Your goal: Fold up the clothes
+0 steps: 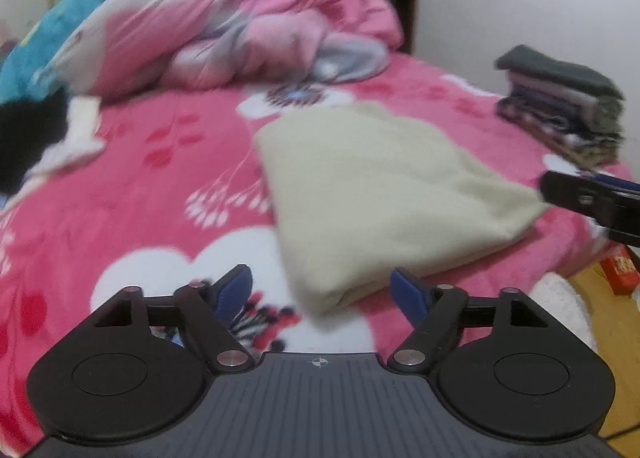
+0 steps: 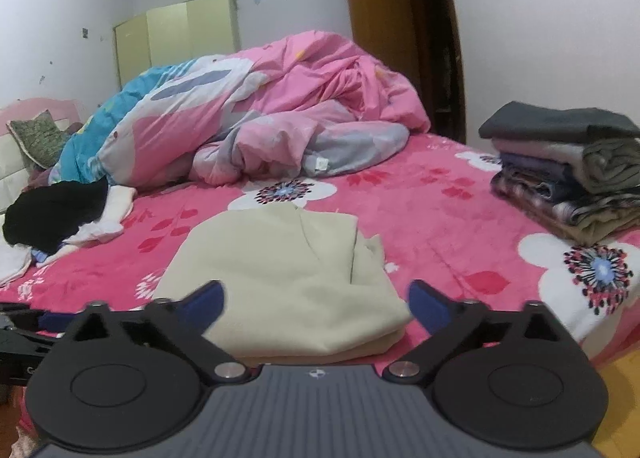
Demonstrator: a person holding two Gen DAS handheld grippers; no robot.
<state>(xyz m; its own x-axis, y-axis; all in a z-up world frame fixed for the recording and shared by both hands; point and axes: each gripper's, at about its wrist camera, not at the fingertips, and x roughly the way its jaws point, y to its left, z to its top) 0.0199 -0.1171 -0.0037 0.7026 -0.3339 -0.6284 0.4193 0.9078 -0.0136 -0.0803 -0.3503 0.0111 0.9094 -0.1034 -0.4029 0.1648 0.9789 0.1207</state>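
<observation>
Right in front of both wide-open, empty grippers — left gripper (image 1: 324,294), right gripper (image 2: 316,304) — lies the folded cream garment (image 2: 288,278), right one closer.

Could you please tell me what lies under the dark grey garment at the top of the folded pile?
Under the dark grey garment sit several more folded clothes, grey, bluish and patterned, stacked on the pink bedspread. Only their folded edges show; the rest is covered.

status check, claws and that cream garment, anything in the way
Left claw open, empty. Right claw open, empty. Cream garment folded on the pink bedspread, released. Nothing in the way; folded stack off to the right.
</observation>
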